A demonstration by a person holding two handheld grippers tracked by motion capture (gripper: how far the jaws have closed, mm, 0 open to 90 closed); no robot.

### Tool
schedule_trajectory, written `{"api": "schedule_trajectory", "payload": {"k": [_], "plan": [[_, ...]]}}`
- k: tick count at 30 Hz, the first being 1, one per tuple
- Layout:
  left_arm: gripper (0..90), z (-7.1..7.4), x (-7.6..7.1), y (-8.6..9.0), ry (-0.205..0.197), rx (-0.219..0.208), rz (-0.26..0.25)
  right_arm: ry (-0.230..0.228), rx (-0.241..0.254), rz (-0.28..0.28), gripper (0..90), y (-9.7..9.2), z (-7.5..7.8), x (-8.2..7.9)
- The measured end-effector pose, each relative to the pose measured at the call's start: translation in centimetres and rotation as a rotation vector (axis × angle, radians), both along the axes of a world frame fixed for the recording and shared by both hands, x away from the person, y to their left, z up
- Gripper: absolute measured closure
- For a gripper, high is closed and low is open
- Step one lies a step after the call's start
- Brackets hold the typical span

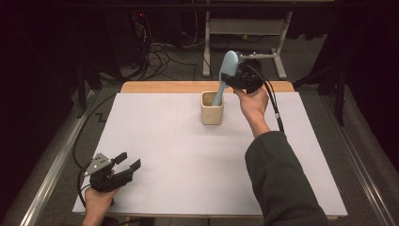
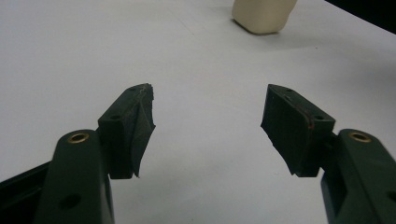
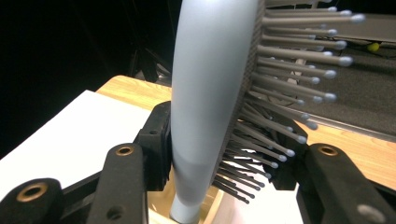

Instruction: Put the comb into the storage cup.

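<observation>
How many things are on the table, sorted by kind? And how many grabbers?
Hairbrushes: 1, the light blue hairbrush, handle down in the cup
Cups: 1, the beige cup
Grabbers: 2, the left gripper with open jaws, and the right gripper shut on the brush
Total: 4

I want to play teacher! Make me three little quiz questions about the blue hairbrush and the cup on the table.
1. True or false: the light blue plastic hairbrush lies flat on the white table.
2. Which gripper clamps the hairbrush?
A. the left gripper
B. the right gripper
C. neither
3. Fill the gap: the hairbrush's handle end points down into the square beige ___.

Key:
1. False. It stands tilted, handle down, with its bristles sticking out sideways.
2. B. The right gripper is shut on the brush's head; the left gripper is open, low over the table's near left corner.
3. cup
</observation>
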State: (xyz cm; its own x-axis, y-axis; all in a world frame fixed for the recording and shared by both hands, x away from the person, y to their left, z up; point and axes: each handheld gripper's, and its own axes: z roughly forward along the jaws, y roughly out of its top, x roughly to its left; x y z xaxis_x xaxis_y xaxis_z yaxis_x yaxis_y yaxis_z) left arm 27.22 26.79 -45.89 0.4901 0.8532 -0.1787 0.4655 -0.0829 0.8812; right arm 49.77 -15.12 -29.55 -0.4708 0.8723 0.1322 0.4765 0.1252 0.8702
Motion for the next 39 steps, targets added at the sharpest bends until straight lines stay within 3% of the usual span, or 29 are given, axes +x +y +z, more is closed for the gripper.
{"api": "schedule_trajectory", "payload": {"k": [23, 39], "plan": [[34.4, 0.0, 0.0, 0.0, -0.004, -0.004, -0.001, 0.032, -0.034, 0.009, 52.2, 0.9, -1.1, 0.2], [34.4, 0.0, 0.1, 0.0, 0.0, -0.004, -0.001, 0.049, -0.024, 0.001, 52.1, 0.4, -2.1, 0.4]]}}
